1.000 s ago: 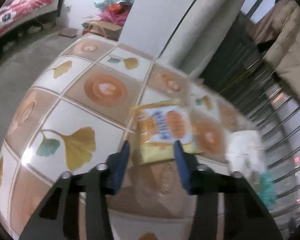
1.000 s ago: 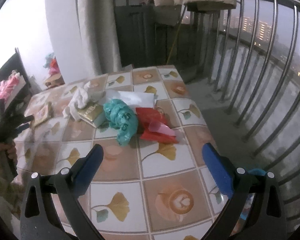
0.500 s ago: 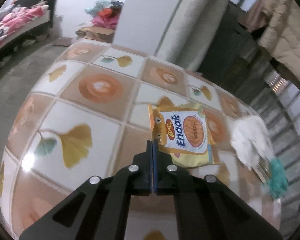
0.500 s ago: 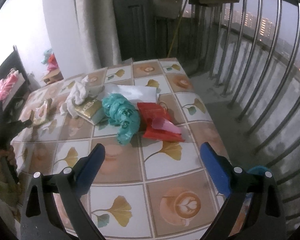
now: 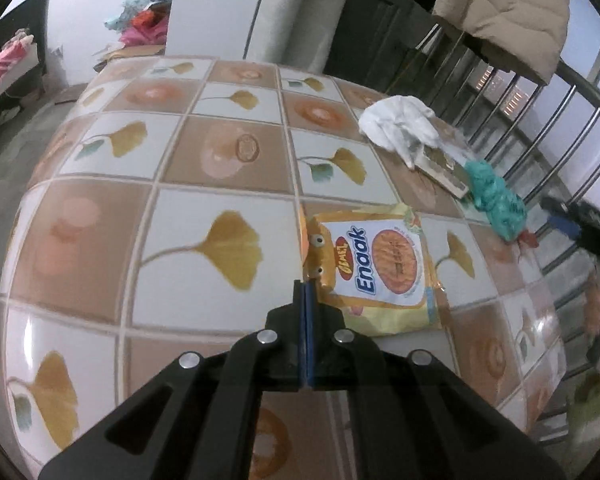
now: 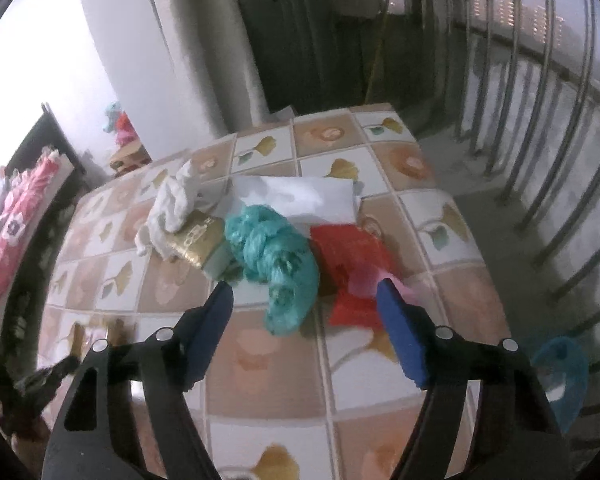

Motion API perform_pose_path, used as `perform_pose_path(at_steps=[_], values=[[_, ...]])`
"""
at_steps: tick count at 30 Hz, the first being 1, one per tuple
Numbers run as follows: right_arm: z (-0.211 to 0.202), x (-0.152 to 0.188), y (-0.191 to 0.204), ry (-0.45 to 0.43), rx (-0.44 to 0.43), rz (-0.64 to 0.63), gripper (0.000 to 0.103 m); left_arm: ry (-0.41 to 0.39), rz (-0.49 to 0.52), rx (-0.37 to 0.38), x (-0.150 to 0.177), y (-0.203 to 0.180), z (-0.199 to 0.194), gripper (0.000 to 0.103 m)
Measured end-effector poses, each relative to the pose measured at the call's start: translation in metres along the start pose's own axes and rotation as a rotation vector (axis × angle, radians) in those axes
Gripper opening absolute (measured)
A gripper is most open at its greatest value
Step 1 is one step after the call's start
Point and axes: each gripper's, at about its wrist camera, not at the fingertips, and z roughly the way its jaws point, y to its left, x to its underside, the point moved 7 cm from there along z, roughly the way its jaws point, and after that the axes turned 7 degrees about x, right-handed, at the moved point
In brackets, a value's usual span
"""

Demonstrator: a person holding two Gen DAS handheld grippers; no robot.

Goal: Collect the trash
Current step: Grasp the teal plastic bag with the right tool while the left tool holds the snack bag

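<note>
A yellow Enaak snack packet [image 5: 380,272] lies on the tiled table [image 5: 220,160]. My left gripper [image 5: 306,286] is shut on the packet's near left corner, and that edge is lifted a little. Further right lie a white crumpled cloth [image 5: 396,128], a gold box [image 5: 444,168] and a teal plastic bag [image 5: 496,204]. In the right wrist view my right gripper [image 6: 304,292] hangs just before the teal bag [image 6: 276,256]. Its jaws are closing, the bag's lower end is between them, and the pads do not touch it. A red wrapper [image 6: 352,256] lies beside the right fingertip.
A white paper sheet [image 6: 300,196] lies behind the teal bag, with the cloth [image 6: 176,200] over the gold box [image 6: 196,240]. A metal railing [image 6: 540,160] runs along the right. A blue tub [image 6: 560,376] sits below the table's right edge. A bed [image 6: 12,220] stands at the left.
My left gripper shut on the packet's corner and swung across the table with it. My right gripper came closer to the teal bag and its jaws narrowed.
</note>
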Motion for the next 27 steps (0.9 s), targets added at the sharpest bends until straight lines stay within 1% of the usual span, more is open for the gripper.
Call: perform_pose_path(at_steps=[2,6,8,9,10,11,13,14,15,19,27], values=[[0.011,-0.005,0.006,0.012,0.011,-0.035,0.067,-0.005,0.001,-0.006,0.004,-0.002,-0.003,0.000],[0.020,-0.011,0.017,0.023,-0.002,-0.102,0.067,-0.006,-0.008,-0.014,0.003,0.000,-0.002,0.000],[0.029,-0.012,0.023,0.035,0.012,-0.158,0.067,-0.009,-0.007,-0.020,0.003,0.000,-0.002,0.000],[0.033,-0.012,0.024,0.045,0.023,-0.182,0.064,-0.010,-0.006,-0.022,0.003,0.000,-0.001,0.000],[0.039,-0.011,0.025,0.060,0.036,-0.208,0.058,-0.012,-0.002,-0.027,0.003,0.000,-0.001,0.000],[0.044,-0.009,0.027,0.078,0.049,-0.230,0.055,-0.014,0.001,-0.031,0.003,-0.001,-0.002,0.000],[0.052,-0.007,0.028,0.108,0.068,-0.257,0.042,-0.017,0.000,-0.036,0.003,-0.001,-0.002,0.000],[0.053,-0.005,0.028,0.115,0.064,-0.261,0.039,-0.019,-0.003,-0.037,0.003,-0.001,-0.002,0.000],[0.054,-0.004,0.028,0.123,0.066,-0.265,0.032,-0.022,-0.006,-0.037,0.003,-0.001,-0.002,0.000],[0.050,-0.001,0.029,0.125,0.069,-0.265,0.028,-0.042,-0.012,-0.042,0.004,-0.001,-0.003,0.000],[0.019,0.002,0.026,0.089,0.069,-0.243,0.027,-0.051,-0.015,-0.041,0.003,-0.001,-0.004,0.000]])
